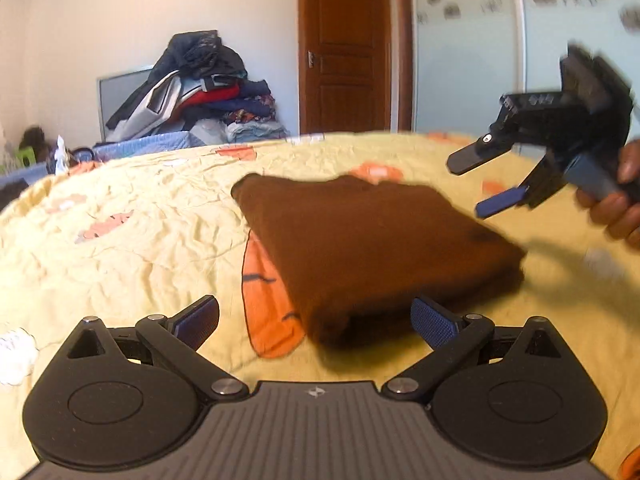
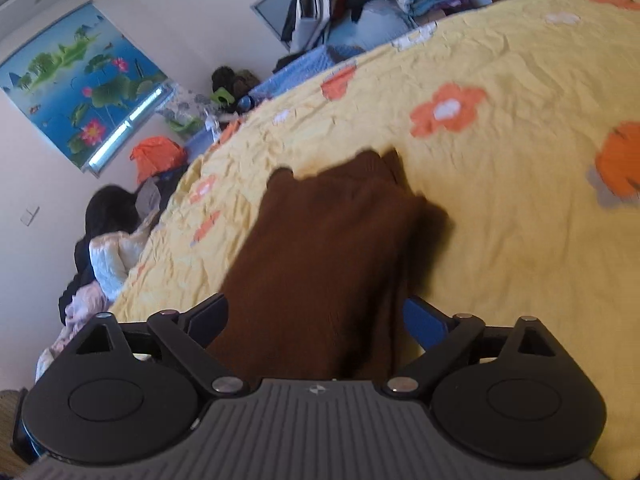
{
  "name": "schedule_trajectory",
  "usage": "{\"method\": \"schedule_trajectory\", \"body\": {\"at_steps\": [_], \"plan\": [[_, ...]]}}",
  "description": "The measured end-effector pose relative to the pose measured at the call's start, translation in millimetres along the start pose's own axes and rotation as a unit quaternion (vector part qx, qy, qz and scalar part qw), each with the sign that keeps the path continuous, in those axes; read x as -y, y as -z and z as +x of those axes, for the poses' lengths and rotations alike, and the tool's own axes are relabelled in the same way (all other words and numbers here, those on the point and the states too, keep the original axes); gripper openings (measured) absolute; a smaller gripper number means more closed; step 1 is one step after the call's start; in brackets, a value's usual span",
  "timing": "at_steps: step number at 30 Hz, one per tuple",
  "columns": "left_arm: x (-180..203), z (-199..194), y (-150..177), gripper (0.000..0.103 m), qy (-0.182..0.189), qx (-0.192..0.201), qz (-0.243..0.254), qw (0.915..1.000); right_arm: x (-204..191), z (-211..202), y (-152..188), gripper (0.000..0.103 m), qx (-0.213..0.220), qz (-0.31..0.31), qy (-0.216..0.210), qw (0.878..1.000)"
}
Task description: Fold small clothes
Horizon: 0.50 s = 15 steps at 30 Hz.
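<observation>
A bedroom here: a bed under a crinkled yellow quilt dotted with orange flowers, a heap of clothes stacked by the far wall and a wooden door behind. Square in front of the left gripper lies the brown garment, already folded into a thick, soft rectangle, its near corner sitting just ahead of the gap between the jaws. Those jaws stand wide, nothing in them. Over to the side, the right gripper hangs above the far edge of the cloth with a hand on its grip; its jaws are spread wide too, and from its own camera the right gripper has the garment running ahead between the open fingers, with no pad pressing on it.

The fold looks close to done. For a tidy finish I'd come in low, pinch only the top layers at a corner, and keep both edges level so the stack doesn't slide. The fabric reads as a matte, fuzzy knit, heavy enough to hold its crease.
</observation>
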<state>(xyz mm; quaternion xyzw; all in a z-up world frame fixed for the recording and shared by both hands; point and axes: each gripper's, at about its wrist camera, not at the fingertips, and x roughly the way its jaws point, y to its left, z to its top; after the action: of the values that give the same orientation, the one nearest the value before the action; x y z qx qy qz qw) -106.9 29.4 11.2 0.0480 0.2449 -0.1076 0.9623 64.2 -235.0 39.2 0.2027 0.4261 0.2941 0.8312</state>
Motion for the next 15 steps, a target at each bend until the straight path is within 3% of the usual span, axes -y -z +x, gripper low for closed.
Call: {"method": "schedule_trajectory", "body": {"at_steps": [3, 6, 7, 8, 9, 10, 11, 12, 13, 14, 15], "plan": [[8.4, 8.4, -1.4, 0.101, -0.036, -0.016, 0.015, 0.9991, -5.3, 6.0, 13.7, 0.091, -0.023, -0.008, -0.012, 1.0], [8.2, 10.1, -6.8, 0.09, -0.051, -0.006, -0.001, 0.9987, -12.8, 16.7, 19.6, 0.089, -0.046, -0.034, 0.007, 0.998], [8.0, 11.1, -6.1, 0.085, -0.056, -0.005, 0.0, 0.9984, -14.1, 21.1, 21.5, 0.088, -0.052, -0.04, 0.014, 0.998], [9.5, 14.7, -4.8, 0.066, -0.061, -0.011, 0.007, 0.998, -14.3, 24.5, 22.8, 0.088, -0.056, -0.044, 0.017, 0.997], [11.6, 21.2, -4.2, 0.059, -0.067, -0.026, 0.014, 0.9973, -13.6, 26.8, 24.0, 0.086, -0.056, -0.048, 0.019, 0.997], [13.3, 25.7, -3.9, 0.059, -0.068, -0.036, 0.016, 0.9969, -14.1, 29.0, 25.9, 0.081, -0.052, -0.055, 0.021, 0.997], [14.0, 27.1, -4.8, 0.052, -0.067, -0.035, 0.019, 0.997, -15.5, 30.6, 27.3, 0.072, -0.049, -0.065, 0.028, 0.996], [15.9, 27.2, -6.1, 0.039, -0.063, -0.028, 0.024, 0.9973, -16.1, 29.1, 27.6, 0.048, -0.049, -0.078, 0.041, 0.995], [18.3, 28.8, -8.0, 0.029, -0.061, -0.025, 0.031, 0.9974, -15.6, 27.9, 26.0, 0.04, -0.051, -0.082, 0.046, 0.994], [19.2, 26.9, -10.0, 0.012, -0.06, -0.021, 0.032, 0.9974, -14.0, 24.6, 23.2, 0.036, -0.051, -0.078, 0.038, 0.995], [18.2, 22.8, -12.4, 0.01, -0.065, -0.016, 0.03, 0.9973, -12.4, 18.6, 20.1, 0.03, -0.049, -0.077, 0.032, 0.995]]}}
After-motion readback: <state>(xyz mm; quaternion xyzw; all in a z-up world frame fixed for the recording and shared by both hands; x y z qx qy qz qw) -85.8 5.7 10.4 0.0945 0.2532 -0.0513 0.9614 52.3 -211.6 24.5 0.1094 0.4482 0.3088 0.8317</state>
